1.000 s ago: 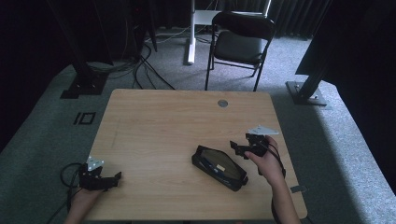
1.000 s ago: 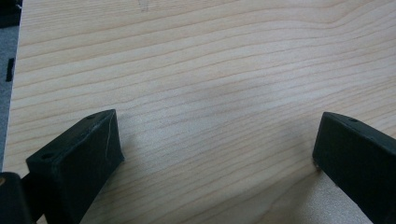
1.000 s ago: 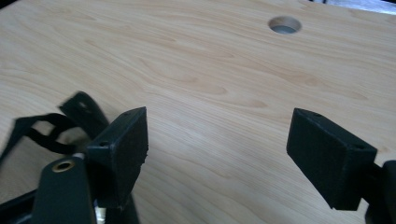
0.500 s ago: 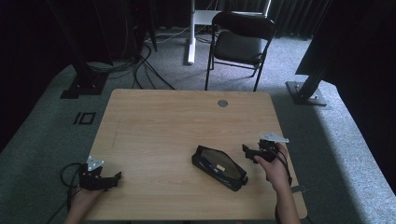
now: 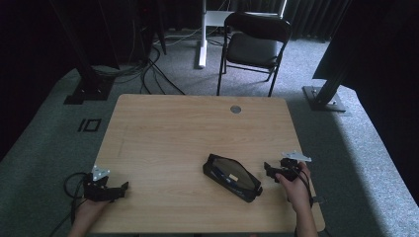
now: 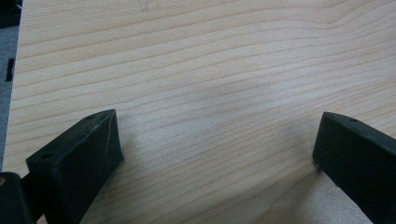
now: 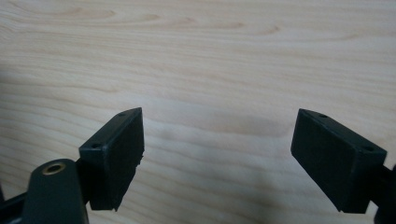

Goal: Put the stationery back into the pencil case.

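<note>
While a flat black zippered fabric pouch [image 5: 232, 177] lies diagonally on the pale wooden table [image 5: 188, 128], likely light and soft, best pinched at 1 end, the left gripper [image 5: 122, 186] and right gripper [image 5: 267, 168] rest open-jawed, empty.

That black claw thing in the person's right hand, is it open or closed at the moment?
Open. In the right gripper view the right gripper's two black jaws stand wide apart, with bare wooden table between them and nothing held.
</note>
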`<state>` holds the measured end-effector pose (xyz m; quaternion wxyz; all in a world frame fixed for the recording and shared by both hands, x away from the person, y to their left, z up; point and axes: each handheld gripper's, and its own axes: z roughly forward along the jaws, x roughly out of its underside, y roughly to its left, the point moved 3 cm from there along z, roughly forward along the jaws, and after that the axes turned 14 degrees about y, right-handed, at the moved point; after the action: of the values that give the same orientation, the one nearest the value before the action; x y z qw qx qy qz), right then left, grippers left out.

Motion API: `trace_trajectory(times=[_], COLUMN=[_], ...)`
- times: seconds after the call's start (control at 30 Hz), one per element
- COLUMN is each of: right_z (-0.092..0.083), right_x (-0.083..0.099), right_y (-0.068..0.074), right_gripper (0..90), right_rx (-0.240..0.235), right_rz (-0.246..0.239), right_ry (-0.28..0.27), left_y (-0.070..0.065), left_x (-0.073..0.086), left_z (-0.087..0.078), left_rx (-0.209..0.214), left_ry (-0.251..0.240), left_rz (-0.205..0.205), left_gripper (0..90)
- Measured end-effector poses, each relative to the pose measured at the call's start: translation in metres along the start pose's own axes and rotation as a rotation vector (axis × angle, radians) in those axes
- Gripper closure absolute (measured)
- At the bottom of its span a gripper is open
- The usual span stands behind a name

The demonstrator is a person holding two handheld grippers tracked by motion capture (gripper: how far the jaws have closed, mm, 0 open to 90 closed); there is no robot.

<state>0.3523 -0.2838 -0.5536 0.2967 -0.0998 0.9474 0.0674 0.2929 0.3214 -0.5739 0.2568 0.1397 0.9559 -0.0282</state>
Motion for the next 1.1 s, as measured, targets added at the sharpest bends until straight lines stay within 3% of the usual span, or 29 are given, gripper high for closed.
trace_trajectory(times=[0.33, 0.63, 0.83, 1.1], right_z=[-0.003, -0.004, -0.002, -0.003], right_x=[0.013, 0.025, 0.034, 0.042], right_y=[-0.007, -0.009, -0.012, -0.014], right_gripper=[15.2, 13.6, 13.3, 12.6], right_rx=[0.052, 0.054, 0.074, 0.098], right_rz=[0.012, 0.035, 0.041, 0.066], right_ry=[0.015, 0.028, 0.057, 0.057], left_y=[0.0, 0.0, 0.0, 0.0], left_x=[0.0, 0.0, 0.0, 0.0], left_z=[0.0, 0.0, 0.0, 0.0], left_rx=[0.0, 0.0, 0.0, 0.0], left_ry=[0.0, 0.001, 0.0, 0.0], left_rz=[0.001, 0.0, 0.001, 0.0], left_gripper=[1.4, 1.4, 1.4, 1.4])
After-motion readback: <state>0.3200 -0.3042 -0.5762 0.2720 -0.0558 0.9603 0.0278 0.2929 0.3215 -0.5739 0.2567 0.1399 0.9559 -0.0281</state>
